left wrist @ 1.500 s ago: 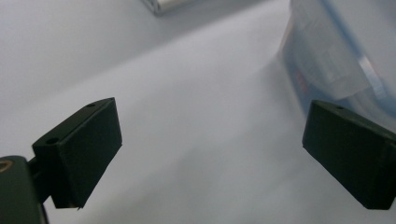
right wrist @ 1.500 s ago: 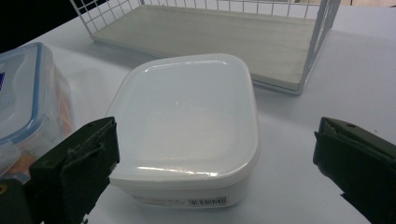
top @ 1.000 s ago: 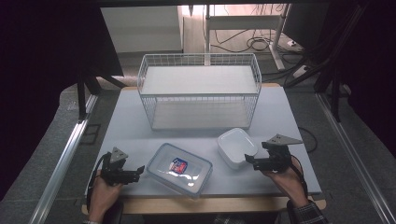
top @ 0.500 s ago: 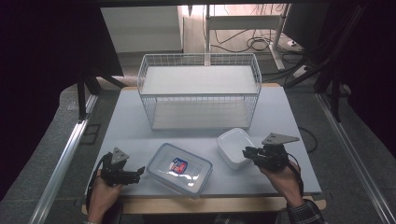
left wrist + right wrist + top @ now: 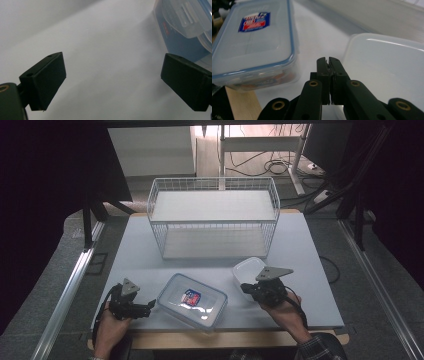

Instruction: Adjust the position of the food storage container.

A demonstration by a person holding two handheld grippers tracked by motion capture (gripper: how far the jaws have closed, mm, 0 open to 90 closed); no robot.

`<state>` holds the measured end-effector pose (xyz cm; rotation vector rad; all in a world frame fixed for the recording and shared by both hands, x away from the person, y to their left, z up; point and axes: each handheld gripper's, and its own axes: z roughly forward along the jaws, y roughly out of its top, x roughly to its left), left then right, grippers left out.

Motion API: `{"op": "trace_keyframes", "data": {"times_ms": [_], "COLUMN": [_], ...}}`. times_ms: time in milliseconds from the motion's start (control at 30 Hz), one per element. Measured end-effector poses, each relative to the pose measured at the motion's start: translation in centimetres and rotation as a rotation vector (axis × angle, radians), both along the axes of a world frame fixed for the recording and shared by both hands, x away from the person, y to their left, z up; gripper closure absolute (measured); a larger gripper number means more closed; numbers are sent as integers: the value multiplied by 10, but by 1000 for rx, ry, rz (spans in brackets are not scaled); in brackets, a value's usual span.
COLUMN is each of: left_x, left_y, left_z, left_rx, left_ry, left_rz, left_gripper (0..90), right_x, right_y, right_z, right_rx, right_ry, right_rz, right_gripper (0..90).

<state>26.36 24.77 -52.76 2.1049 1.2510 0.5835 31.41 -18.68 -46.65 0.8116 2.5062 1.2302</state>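
A clear lidded box [image 5: 192,301] with a blue rim and a red-and-blue label lies at the table's front middle. Its lid fills the left of the right gripper view [image 5: 254,37], and its latched side shows at the upper right of the left gripper view [image 5: 183,23]. Just right of it sits a small white tub [image 5: 248,270], seen close up [image 5: 387,65]. My left gripper [image 5: 149,306] rests by the box's left end, jaws wide open and empty [image 5: 113,67]. My right gripper [image 5: 244,288] is shut on nothing [image 5: 328,60], its tips at the tub's near left edge.
A white wire basket [image 5: 215,240] stands at the back middle of the grey table [image 5: 310,245]. The table's wooden front edge [image 5: 240,340] runs just under the box. Cables and dark frame legs lie on the floor beyond.
My right gripper has slid left toward the white tub. The left gripper, the box and the tub have stayed put.
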Motion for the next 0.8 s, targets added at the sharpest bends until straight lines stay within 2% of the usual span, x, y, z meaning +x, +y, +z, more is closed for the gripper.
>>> {"op": "trace_keyframes", "data": {"times_ms": [67, 133, 300, 333, 433, 567, 600, 700, 733, 767, 800], "left_x": [0, 0, 0, 0, 0, 1, 0, 0, 0, 0, 0], "left_y": [0, -1, -1, -1, -2, -3, -3, -3, -2, -2, -2], "left_z": [0, 1, 0, 0, -1, -2, -2, -1, -1, -1, 0], "left_rx": [6, 8, 5, 7, 14, 23, 23, 16, -5, -5, -7], "left_ry": [1, -2, 2, 3, 11, 15, 14, 15, 17, 17, 14], "left_rz": [-4, -4, -4, -5, -12, -18, -17, -11, -8, -8, -5], "left_gripper": [58, 58, 58, 58, 58, 58, 58, 57, 56, 55, 54], "right_x": [0, -1, 3, 4, 4, 4, 5, 6, 6, 6, 7], "right_y": [3, 12, 11, 8, 1, -9, -18, -28, -33, -33, -42], "right_z": [-1, -9, -16, -16, -15, -14, -14, -13, -12, -12, -12], "right_rx": [-13, -71, -105, -95, -112, -115, -118, -118, -111, -111, -113], "right_ry": [-3, -9, 5, 17, 4, 11, 10, 10, 21, 21, 27], "right_rz": [10, 36, 18, 21, 20, -5, -20, -41, -51, -51, -70], "right_gripper": [876, 890, 893, 893, 893, 894, 894, 894, 895, 895, 895]}}
